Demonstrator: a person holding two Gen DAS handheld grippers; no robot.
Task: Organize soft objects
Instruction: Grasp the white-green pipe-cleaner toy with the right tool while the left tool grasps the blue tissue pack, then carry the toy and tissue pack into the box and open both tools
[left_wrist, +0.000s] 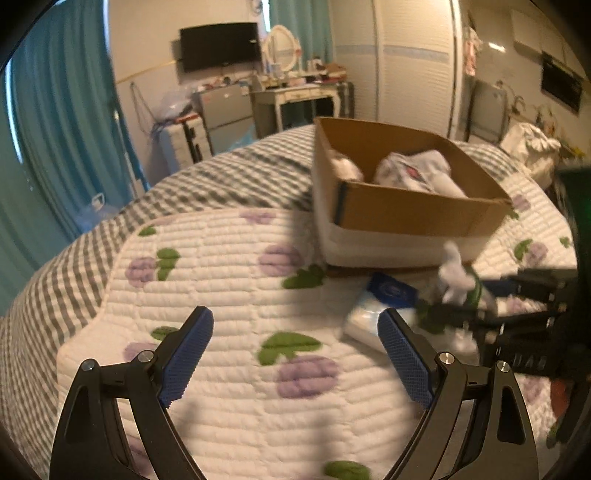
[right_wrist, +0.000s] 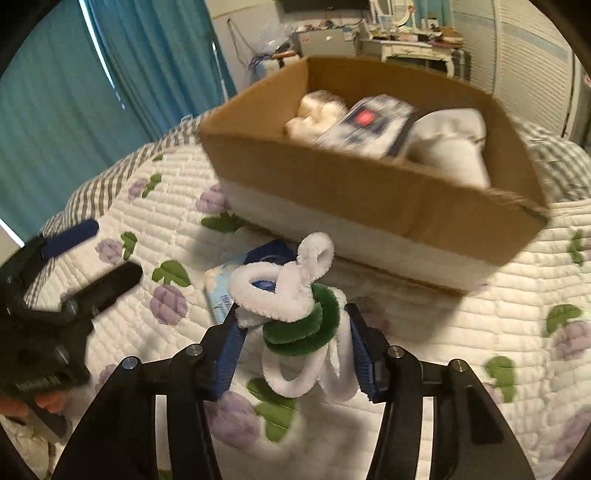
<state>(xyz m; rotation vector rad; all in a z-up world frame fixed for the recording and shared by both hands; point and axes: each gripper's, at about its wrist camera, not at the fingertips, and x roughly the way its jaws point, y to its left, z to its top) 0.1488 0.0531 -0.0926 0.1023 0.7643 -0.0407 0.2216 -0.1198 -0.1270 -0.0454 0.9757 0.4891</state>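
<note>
My right gripper (right_wrist: 293, 332) is shut on a tangle of white and green fuzzy chenille stems (right_wrist: 295, 295), held above the quilt in front of the cardboard box (right_wrist: 369, 192). The same bundle (left_wrist: 456, 275) and right gripper (left_wrist: 517, 295) show at the right of the left wrist view. A blue-and-white soft packet (left_wrist: 373, 314) lies on the quilt by the box; it also shows behind the bundle (right_wrist: 225, 291). The box (left_wrist: 417, 212) holds white soft items and a printed packet (right_wrist: 369, 125). My left gripper (left_wrist: 295, 354) is open and empty above the quilt; it appears at the left of the right wrist view (right_wrist: 92, 258).
The bed has a white quilt with purple and green flowers (left_wrist: 229, 280) over a grey checked sheet (left_wrist: 236, 177). Teal curtains (left_wrist: 62, 122) hang at the left. A dresser, cabinets and a wall TV (left_wrist: 219, 46) stand beyond the bed.
</note>
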